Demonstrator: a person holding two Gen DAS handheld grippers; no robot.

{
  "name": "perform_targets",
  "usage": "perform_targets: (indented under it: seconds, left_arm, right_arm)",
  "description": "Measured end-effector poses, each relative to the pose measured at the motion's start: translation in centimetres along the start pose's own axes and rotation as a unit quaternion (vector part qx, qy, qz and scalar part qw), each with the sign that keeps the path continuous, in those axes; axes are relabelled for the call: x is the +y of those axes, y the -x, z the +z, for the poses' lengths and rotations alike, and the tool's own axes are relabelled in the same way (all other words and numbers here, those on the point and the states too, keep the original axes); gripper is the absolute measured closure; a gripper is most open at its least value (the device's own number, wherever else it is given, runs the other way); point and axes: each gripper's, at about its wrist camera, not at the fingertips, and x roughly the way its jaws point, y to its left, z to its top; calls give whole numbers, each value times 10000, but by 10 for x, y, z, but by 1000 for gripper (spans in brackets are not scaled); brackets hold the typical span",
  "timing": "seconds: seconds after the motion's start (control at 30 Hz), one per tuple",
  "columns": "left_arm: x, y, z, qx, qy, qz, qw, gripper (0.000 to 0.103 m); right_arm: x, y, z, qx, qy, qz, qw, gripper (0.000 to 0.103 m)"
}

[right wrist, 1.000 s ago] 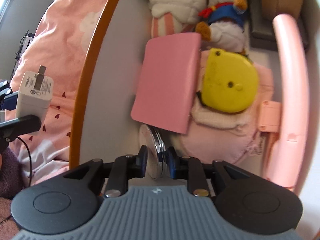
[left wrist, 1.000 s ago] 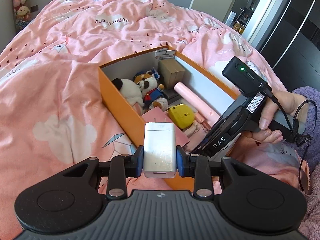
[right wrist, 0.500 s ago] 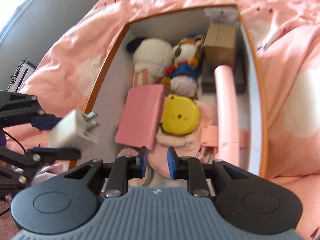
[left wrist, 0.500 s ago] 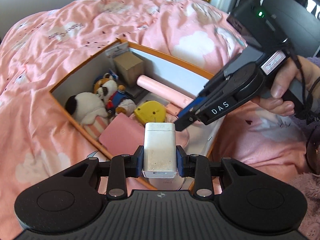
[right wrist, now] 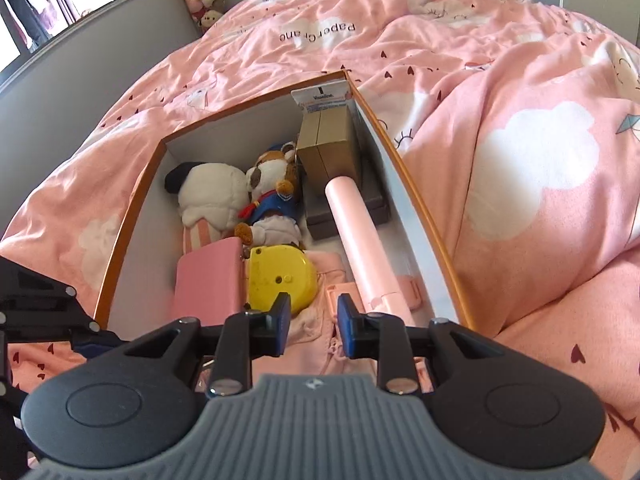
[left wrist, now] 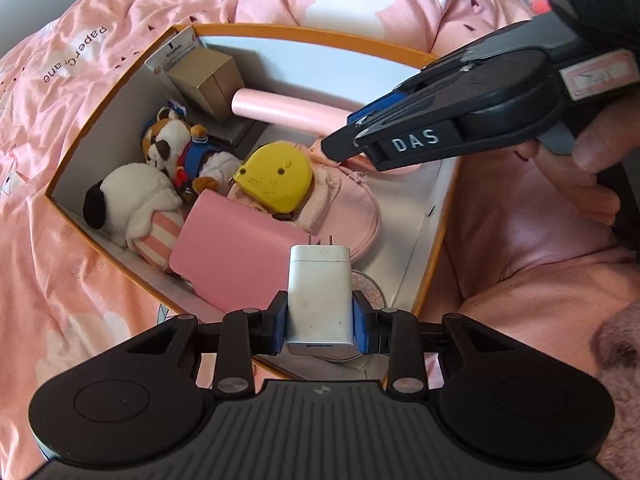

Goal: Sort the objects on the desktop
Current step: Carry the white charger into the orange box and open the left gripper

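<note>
An orange box (left wrist: 436, 216) is seen on the pink duvet (left wrist: 48, 216), already well filled. From nine o'clock across, a white plush (left wrist: 128, 204), a brown-and-white plush in blue (left wrist: 180, 152), a pink case (left wrist: 232, 256), a yellow rounded thing (left wrist: 276, 180) on a pale pink pouch (left wrist: 344, 208), a tan carton (left wrist: 208, 80) at eleven o'clock and a pink tube (left wrist: 288, 110) toward one o'clock are found inside. Most of the sorting is judged done; at least one item is left.

That item, a white charger (left wrist: 320, 300), is pinched between the pads of the left gripper (left wrist: 320, 316) at six o'clock in the left wrist view, prongs pointing away, held over the near end of the box above a round silvery disc (left wrist: 370, 290) on the floor. It is judged to be awaiting release.

The right gripper (right wrist: 310, 322) is seen with its jaws parted a little and nothing between them; they have just opened slightly. It hangs over the pouch, apparently touching nothing.
</note>
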Motion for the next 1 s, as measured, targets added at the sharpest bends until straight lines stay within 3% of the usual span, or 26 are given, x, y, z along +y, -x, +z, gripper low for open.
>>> perform_targets:
  seconds: [0.2,0.33,0.53,1.0]
  left_arm:
    - [2,-7,8,223,76,170,9996,66]
    - [10,-12,13,357,424,42,9985,66]
    - [5,-11,17,297,422,-114,9986,66]
    - [-10,-2,17,268,-148,-86,9995,66]
  right_arm:
    - [2,2,-1,-201,11,-64,9998,70]
    - [0,5,-4,-266,12,12,9996,67]
    - [2,2,-5,-269,73,100,9996,64]
    - [-6,6,-7,-321,101,452,9984,64]
